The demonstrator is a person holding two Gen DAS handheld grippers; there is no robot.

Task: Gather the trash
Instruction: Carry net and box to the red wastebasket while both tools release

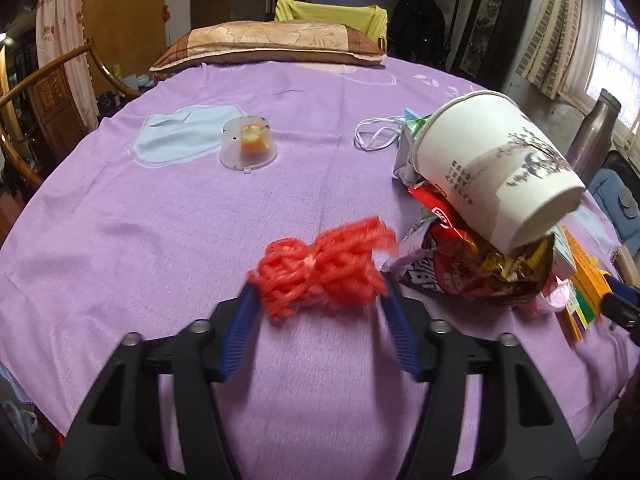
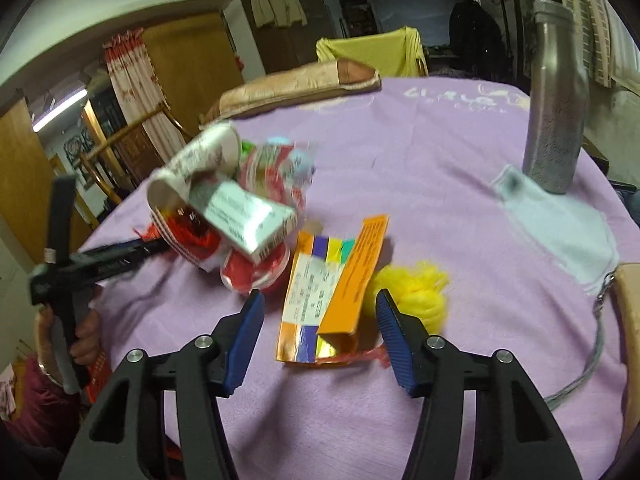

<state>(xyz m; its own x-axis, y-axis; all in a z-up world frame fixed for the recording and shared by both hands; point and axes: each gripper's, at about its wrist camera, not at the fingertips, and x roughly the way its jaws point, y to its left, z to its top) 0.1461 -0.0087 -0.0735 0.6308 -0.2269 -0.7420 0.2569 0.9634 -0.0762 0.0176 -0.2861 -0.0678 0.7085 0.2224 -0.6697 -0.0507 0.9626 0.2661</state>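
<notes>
Purple bedsheet [image 1: 160, 220] fills both views, its rounded border curving down the left and right of each frame and leaving broad bare cloth at the left and centre of the left wrist view. Right of centre there a heap of trash bars the way: a tipped paper cup [image 1: 492, 168] on red wrappers [image 1: 448, 256], an orange carton [image 2: 340, 284] lower centre in the right view, and a steel flask [image 2: 556, 96] upright at upper right. Left gripper [image 1: 316, 292], jaws spread, brackets a red mesh bundle [image 1: 324, 268] at lower centre, blurred; right gripper [image 2: 320, 304], jaws also spread, flanks the carton, a yellow tuft [image 2: 416, 288] just beside it.
</notes>
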